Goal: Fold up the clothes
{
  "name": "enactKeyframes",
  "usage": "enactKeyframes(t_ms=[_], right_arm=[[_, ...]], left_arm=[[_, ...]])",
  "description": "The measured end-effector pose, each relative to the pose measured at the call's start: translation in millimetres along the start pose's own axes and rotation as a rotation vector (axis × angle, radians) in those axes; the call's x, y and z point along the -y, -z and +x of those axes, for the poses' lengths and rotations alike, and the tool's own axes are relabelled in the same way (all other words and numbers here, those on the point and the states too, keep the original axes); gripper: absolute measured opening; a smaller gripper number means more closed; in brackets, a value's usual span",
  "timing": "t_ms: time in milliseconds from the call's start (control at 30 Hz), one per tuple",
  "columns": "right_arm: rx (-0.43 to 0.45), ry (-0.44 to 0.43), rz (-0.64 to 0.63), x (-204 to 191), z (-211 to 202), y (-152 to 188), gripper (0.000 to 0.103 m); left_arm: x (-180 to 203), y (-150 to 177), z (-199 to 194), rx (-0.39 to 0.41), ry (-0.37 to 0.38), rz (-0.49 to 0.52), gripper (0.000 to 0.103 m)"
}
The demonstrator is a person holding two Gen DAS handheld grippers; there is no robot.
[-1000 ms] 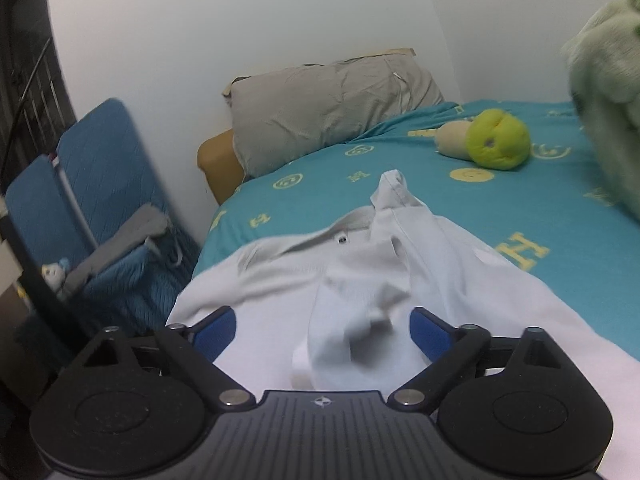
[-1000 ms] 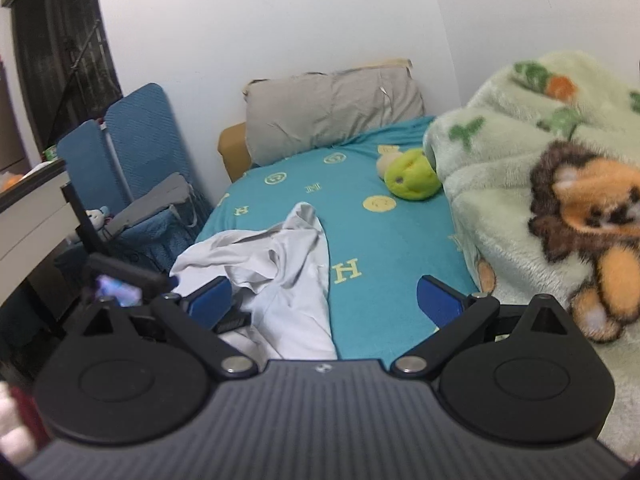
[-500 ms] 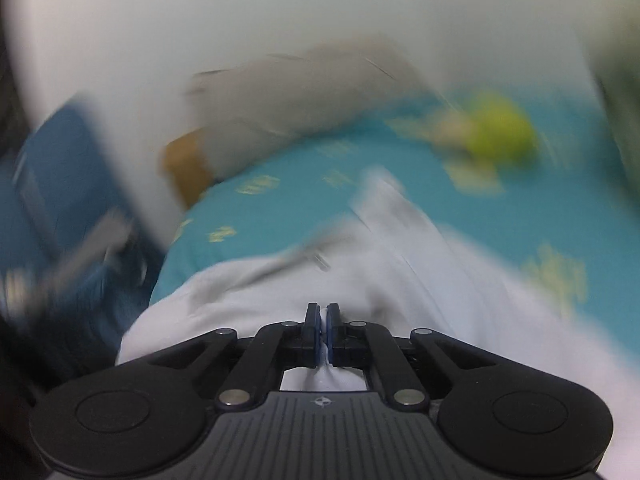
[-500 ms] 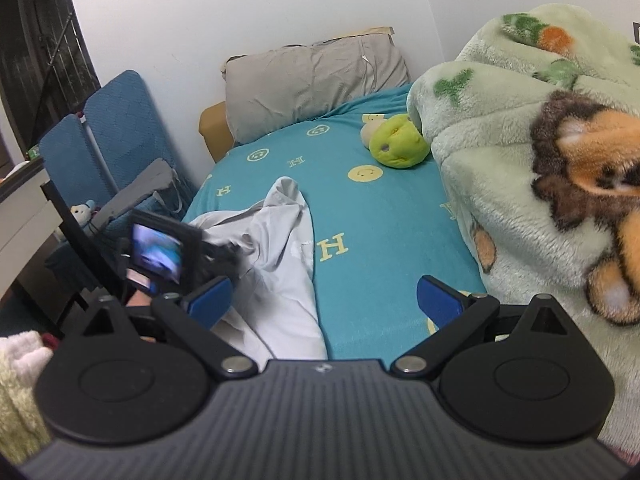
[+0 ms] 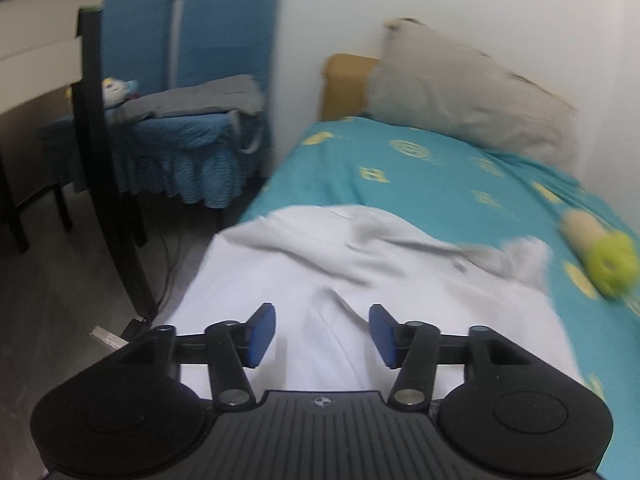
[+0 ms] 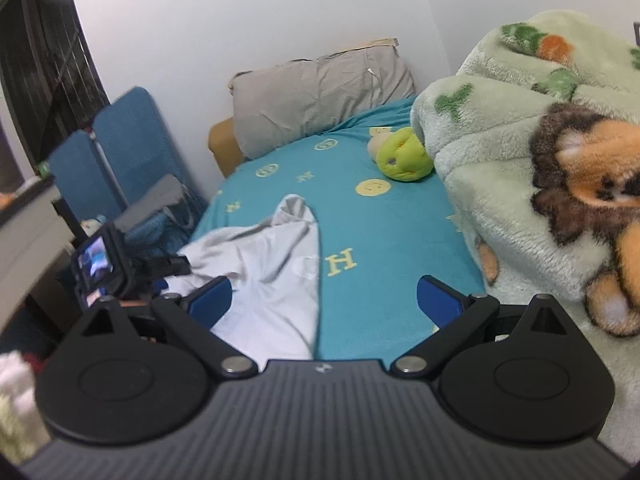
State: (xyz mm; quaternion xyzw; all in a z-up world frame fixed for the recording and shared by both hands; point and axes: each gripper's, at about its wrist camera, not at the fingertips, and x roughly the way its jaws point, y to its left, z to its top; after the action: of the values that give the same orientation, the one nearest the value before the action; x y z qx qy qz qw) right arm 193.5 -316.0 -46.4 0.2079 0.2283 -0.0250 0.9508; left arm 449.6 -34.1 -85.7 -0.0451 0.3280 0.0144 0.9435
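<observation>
A white shirt (image 5: 360,264) lies rumpled on the teal bed sheet (image 5: 420,168), with its near part hanging over the bed's left edge. My left gripper (image 5: 322,336) hovers just above the shirt's near part, open, with nothing between its blue pads. In the right wrist view the same shirt (image 6: 276,264) spreads from the bed's left edge to a pointed end near the middle. My right gripper (image 6: 324,298) is open above the sheet (image 6: 384,248) at the shirt's right edge. The left gripper's body with its small screen (image 6: 100,264) shows at the left.
A grey pillow (image 6: 320,96) leans on the wall at the head of the bed. A green plush toy (image 6: 400,154) lies beside a pale green fleece blanket (image 6: 520,168) with a lion print. A blue chair (image 5: 188,92) with folded grey cloth stands left of the bed.
My left gripper was open, shut on the shirt half a second ago, and is open again, now turned left. The shirt lies flatter. My right gripper stayed open and drifted slightly.
</observation>
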Motion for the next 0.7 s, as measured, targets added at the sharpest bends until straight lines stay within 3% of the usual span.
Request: enactKeyframes(t_ms=[100, 333, 500, 700], right_arm=[[0.012, -0.019, -0.024, -2, -8, -3, 0.101], [0.045, -0.024, -0.080, 3, -52, -14, 0.101], [0.076, 0.010, -0.126, 11, -103, -18, 0.101], [0.121, 0.044, -0.077, 32, -134, -21, 0.101]], left_arm=[[3, 21, -59, -0.028, 0.086, 0.021, 0.070], [16, 105, -205, -0.141, 0.262, -0.031, 0.075], [50, 162, -253, -0.231, 0.351, -0.027, 0.074], [95, 218, -295, -0.319, 0.468, -0.007, 0.071]])
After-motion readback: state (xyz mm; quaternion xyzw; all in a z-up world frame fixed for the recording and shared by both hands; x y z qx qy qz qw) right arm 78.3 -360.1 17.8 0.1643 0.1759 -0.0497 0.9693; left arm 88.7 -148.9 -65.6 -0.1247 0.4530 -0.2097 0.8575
